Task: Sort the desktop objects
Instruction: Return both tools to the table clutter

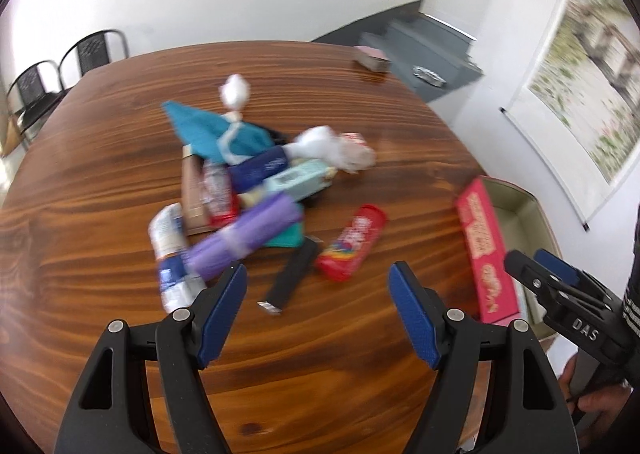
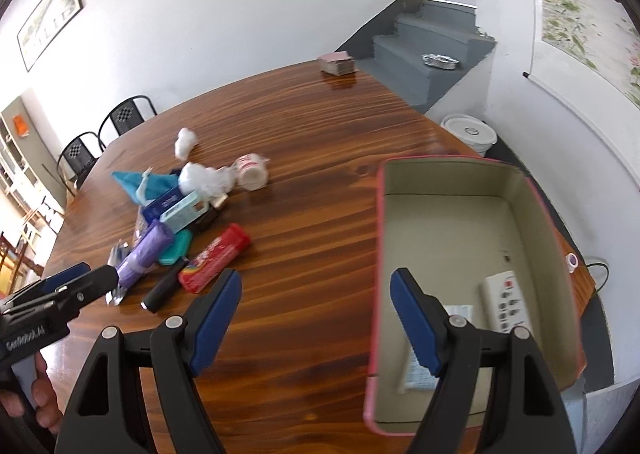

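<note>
Left tongs (image 1: 318, 286): apart, nothing between them, above the glossy brown wooden table (image 1: 100, 181).
Right tongs (image 2: 316, 292): apart, empty, at the near left rim of the pink rectangular cardboard box (image 2: 374, 254).
Heap: purple plastic roll (image 1: 244, 238), red cylindrical tube (image 1: 352, 242) and black slim bar (image 1: 294, 274) lie mid-table.
Box contents: white remote control (image 2: 508, 304) and a paper packet (image 2: 420, 370).
</note>
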A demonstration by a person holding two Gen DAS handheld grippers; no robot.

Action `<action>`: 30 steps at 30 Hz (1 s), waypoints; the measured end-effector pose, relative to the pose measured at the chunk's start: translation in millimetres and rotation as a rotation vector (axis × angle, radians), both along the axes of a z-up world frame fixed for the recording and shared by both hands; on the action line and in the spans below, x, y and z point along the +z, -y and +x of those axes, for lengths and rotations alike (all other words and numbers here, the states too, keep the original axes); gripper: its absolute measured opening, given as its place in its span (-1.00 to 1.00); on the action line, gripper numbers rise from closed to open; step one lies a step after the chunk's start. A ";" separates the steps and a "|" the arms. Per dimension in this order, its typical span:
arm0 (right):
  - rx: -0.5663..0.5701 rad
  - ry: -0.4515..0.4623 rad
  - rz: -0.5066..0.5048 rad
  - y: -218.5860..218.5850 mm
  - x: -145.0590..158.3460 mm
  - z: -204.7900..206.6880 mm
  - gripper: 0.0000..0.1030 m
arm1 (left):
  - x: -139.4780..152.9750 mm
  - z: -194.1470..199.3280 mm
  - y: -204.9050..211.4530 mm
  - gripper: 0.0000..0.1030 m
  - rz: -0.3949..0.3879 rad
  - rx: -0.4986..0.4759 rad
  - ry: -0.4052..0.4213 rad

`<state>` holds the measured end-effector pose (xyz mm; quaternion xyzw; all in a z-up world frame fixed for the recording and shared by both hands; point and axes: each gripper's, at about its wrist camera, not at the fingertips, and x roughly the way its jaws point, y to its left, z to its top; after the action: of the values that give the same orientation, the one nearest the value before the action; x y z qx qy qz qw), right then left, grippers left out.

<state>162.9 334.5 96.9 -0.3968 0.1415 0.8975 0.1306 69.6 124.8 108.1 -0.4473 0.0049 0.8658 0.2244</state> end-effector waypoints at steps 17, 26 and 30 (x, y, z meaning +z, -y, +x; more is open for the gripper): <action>0.031 0.077 0.016 57.4 -12.0 -21.0 0.58 | -45.1 -50.2 92.5 0.49 -0.039 0.167 0.110; 0.015 0.101 0.032 70.2 -14.5 -20.5 0.58 | -61.0 -69.7 88.2 0.49 -0.053 0.120 0.114; 0.007 0.108 0.044 74.4 -14.5 -19.8 0.58 | -71.7 -80.0 88.9 0.49 -0.063 0.117 0.129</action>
<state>143.1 260.1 82.4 -0.4423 0.1128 0.8781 0.1435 -10.4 35.8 36.3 -0.5086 -0.0084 0.8462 0.1589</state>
